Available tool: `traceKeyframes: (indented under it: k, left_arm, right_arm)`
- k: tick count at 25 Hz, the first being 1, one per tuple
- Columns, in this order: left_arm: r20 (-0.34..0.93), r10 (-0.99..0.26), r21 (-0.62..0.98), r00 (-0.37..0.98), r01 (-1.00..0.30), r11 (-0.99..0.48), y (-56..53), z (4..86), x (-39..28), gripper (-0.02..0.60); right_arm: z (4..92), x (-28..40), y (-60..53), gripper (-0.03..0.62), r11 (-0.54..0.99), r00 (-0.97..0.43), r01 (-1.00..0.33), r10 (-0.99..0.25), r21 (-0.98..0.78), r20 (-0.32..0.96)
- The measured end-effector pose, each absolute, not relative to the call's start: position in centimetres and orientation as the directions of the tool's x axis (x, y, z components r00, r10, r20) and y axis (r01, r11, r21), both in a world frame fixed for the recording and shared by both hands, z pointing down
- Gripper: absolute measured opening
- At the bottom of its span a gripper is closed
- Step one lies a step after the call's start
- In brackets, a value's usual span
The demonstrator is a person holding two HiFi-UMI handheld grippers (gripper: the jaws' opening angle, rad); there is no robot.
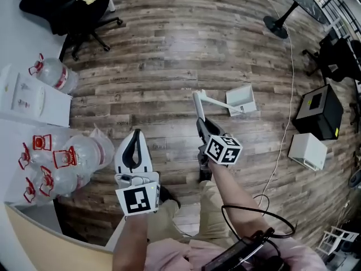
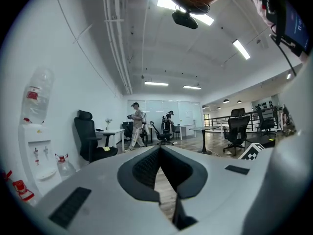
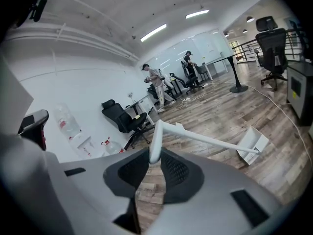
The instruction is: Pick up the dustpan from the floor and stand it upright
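Observation:
A white long-handled dustpan lies ahead of me, its pan [image 1: 241, 100] [image 3: 252, 144] resting on the wooden floor. Its handle [image 1: 210, 101] [image 3: 205, 140] slopes up from the pan toward me. My right gripper [image 1: 201, 123] [image 3: 155, 153] is shut on the handle's bent top end, which stands between the jaws. The pan's open side faces up and away. My left gripper [image 1: 135, 135] [image 2: 159, 150] hangs to the left of the handle, apart from it, shut with nothing between its tips.
Several water bottles [image 1: 52, 164] and a white dispenser [image 1: 29, 95] crowd the left wall. An office chair [image 1: 82, 13] stands far left. On the right are a black box [image 1: 319, 112], a white box [image 1: 307, 151], a stand base [image 1: 276, 26] and a trailing cable [image 1: 290, 89]. People stand far off [image 2: 137, 124].

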State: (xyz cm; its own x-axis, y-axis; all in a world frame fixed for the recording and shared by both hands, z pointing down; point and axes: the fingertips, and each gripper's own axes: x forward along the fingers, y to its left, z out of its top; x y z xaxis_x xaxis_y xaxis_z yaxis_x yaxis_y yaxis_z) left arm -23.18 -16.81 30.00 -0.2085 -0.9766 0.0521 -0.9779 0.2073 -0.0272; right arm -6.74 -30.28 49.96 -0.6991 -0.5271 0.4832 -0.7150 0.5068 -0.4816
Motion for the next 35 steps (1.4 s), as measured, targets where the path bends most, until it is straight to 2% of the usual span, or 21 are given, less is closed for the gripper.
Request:
traceKeyframes:
  k: [20, 35]
  left_arm:
    - [-0.010, -0.999, -0.087, -0.042, -0.995, 0.043, -28.6, 20.9, -9.4, 0.009]
    - [-0.039, -0.996, -0.129, 0.076, -0.989, -0.071, -36.8, 17.5, 0.5, 0.009]
  right_arm:
    - [42.0, 6.9, -38.1, 0.077, 0.428, -0.692, -0.703, -0.596, -0.568, 0.407]
    - [38.1, 18.2, -45.7, 0.080, 0.341, -0.674, -0.659, -0.663, -0.670, 0.325]
